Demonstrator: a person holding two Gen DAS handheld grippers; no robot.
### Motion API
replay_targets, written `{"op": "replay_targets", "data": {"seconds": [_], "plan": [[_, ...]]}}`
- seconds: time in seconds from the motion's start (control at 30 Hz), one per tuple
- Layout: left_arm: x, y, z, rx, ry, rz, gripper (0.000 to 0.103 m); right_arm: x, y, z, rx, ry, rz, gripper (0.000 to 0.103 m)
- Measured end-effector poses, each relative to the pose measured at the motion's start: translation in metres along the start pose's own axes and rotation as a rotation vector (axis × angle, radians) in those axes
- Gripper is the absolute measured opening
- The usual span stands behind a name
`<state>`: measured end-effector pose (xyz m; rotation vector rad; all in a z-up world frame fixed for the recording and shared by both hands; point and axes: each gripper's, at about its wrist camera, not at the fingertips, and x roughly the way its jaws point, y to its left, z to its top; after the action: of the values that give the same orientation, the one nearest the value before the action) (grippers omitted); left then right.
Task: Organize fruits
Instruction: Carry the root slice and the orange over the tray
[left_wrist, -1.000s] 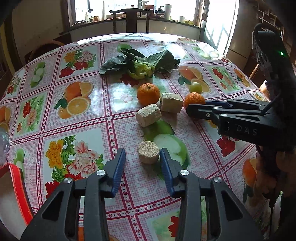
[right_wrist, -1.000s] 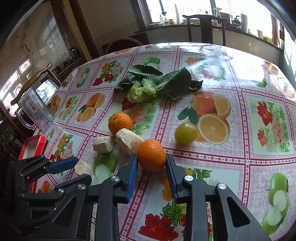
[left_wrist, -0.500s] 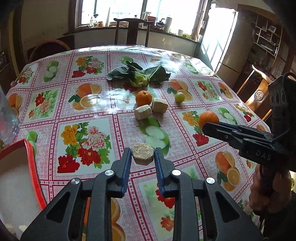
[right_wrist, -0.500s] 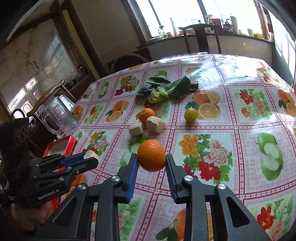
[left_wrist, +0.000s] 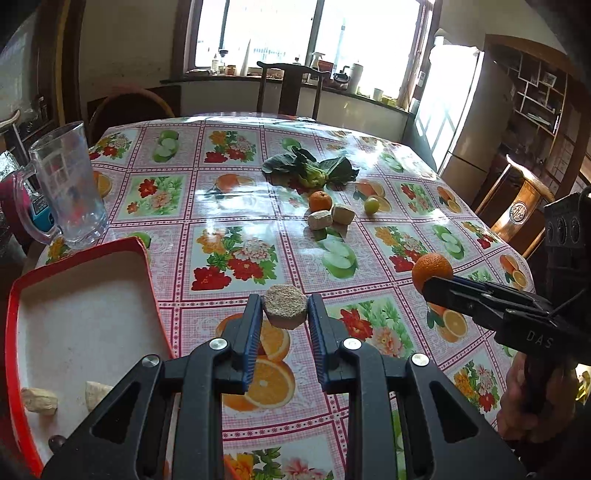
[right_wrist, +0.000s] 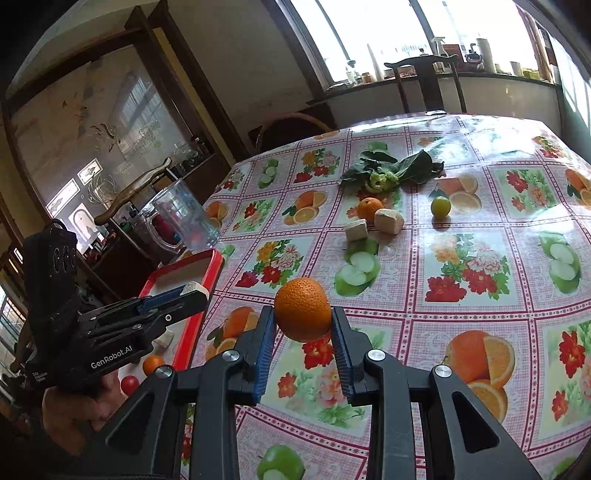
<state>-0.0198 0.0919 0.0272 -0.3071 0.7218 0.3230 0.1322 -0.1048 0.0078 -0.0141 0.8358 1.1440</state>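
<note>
Two grippers are up over the worktop (left_wrist: 229, 221), each clamped on something. Taking the red-rimmed tray (left_wrist: 22, 295) as the landmark and going left to right: inside the tray, in the left wrist view, two pale chunks (left_wrist: 38, 400) lie on its white floor near the close edge; the right wrist view also shows a small orange fruit (right_wrist: 153, 363) and a red fruit (right_wrist: 129, 384) there. Behind the tray stands a clear glass mug (left_wrist: 68, 184), at the worktop's edge. Just right of the tray, the left gripper (left_wrist: 284, 308) has its blue pads pressed on a round tan chunk (left_wrist: 285, 305), held above the flowered cloth and clear of the tray's rim. Its jaws have just been closing onto that chunk.

Further right of the tray, the right gripper (right_wrist: 303, 317) is clamped on an orange (right_wrist: 303, 309), lifted off the cloth; a person's hand (left_wrist: 524, 406) grips its handle.

Well beyond the tray, toward the middle of the worktop, two more tan chunks (left_wrist: 332, 218) sit touching each other, with a second orange (left_wrist: 320, 201) just behind them and a small green fruit (left_wrist: 372, 205) just to their right. A leafy green vegetable (left_wrist: 310, 170) lies behind that group.
</note>
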Motion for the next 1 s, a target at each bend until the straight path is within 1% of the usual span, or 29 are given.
{"op": "replay_targets", "data": {"seconds": [0.3,0.67,1.0], "plan": [[-0.027,0.038,-0.014,-0.051,-0.023,0.056,0.023,0.012,0.044,-0.004,-0.048,0.018,0.058,0.03],[-0.046,0.093,-0.032,-0.138,-0.034,0.126,0.023,0.04,0.103,0.0,-0.133,0.053,0.127,0.03],[-0.06,0.13,-0.04,-0.188,-0.046,0.165,0.023,0.063,0.138,0.005,-0.176,0.074,0.157,0.03]]}}
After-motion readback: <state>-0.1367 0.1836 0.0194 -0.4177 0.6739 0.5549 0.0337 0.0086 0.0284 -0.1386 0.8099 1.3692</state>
